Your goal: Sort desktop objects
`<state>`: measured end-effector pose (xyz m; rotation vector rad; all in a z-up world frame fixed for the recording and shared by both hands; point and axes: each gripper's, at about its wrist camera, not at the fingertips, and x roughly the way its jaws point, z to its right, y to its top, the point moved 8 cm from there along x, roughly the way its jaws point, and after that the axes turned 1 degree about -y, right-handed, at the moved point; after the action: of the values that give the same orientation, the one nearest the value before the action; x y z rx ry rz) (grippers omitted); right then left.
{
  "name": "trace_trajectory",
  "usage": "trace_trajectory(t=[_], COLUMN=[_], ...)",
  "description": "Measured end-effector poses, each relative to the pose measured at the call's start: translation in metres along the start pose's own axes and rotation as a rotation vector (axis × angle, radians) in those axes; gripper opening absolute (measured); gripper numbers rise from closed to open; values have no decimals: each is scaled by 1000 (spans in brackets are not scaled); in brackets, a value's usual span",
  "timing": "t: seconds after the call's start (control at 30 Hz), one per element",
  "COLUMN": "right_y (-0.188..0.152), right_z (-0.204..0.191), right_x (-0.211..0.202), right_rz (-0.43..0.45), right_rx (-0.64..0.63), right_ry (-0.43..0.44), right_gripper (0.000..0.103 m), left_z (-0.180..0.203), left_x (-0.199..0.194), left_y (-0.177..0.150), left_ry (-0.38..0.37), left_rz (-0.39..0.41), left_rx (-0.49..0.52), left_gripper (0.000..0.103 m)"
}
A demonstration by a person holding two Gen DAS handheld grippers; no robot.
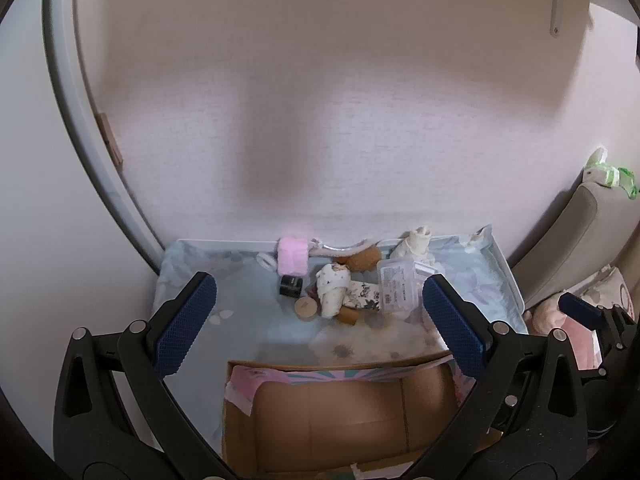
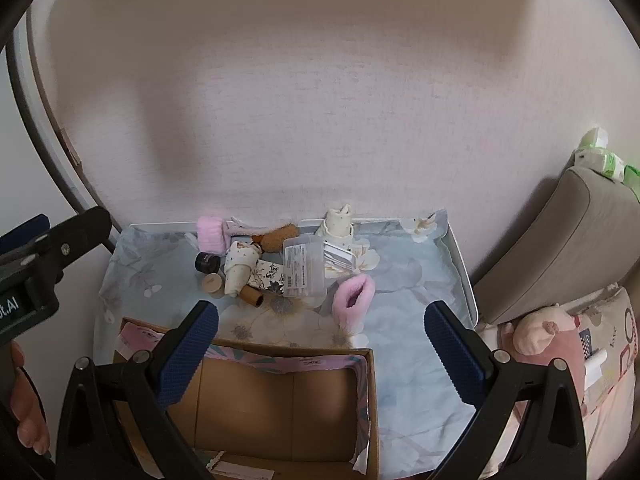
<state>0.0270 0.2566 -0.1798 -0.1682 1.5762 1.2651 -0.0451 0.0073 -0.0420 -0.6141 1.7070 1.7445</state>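
Right wrist view is showing both grippers, right gripper (image 2: 320,344) and left gripper (image 1: 320,324), hanging wide and empty over the cardboard box (image 2: 280,400); clutter (image 2: 260,264) is waiting, probably for boxing.

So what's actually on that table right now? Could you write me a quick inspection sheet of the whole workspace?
Surface: tray-like table against the wall, covered by a pale blue floral cloth.
Job's things: open cardboard box, nothing visible inside; pile of small items behind it: clear plastic case, black jar, rolled cloth, cardboard tube, two pink fluffy pieces.
Clutter: brown fuzzy item at the back.
Grippers: left gripper and right gripper both open, holding nothing.
Cables: nothing seen.
Surroundings: grey cushion and pink plush toy to the right.
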Motion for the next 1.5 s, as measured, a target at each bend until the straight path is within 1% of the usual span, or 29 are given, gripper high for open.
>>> trace_trajectory(t=[0.3,0.57,1.17,1.4,1.5], right_y=[2,2,-1,-1,-1], right_z=[-2,0,4,2,3], right_x=[-1,1,4,4,4], right_rz=[4,-1,-12,-10,-8], right_rx=[-5,5,28,26,26], right_ry=[-12,8,18,12,9], right_gripper=[103,103,103,103,103], left_z=[5,9,11,8,0], left_x=[1,6,10,15,12], left_y=[0,0,-8,-10,-9], left_ry=[-10,-4,-3,-13,-21], left_rz=[-1,-15,-34,-41,-31], left_rx=[-2,-6,-1,-15,-51], left_gripper=[103,103,103,103,103])
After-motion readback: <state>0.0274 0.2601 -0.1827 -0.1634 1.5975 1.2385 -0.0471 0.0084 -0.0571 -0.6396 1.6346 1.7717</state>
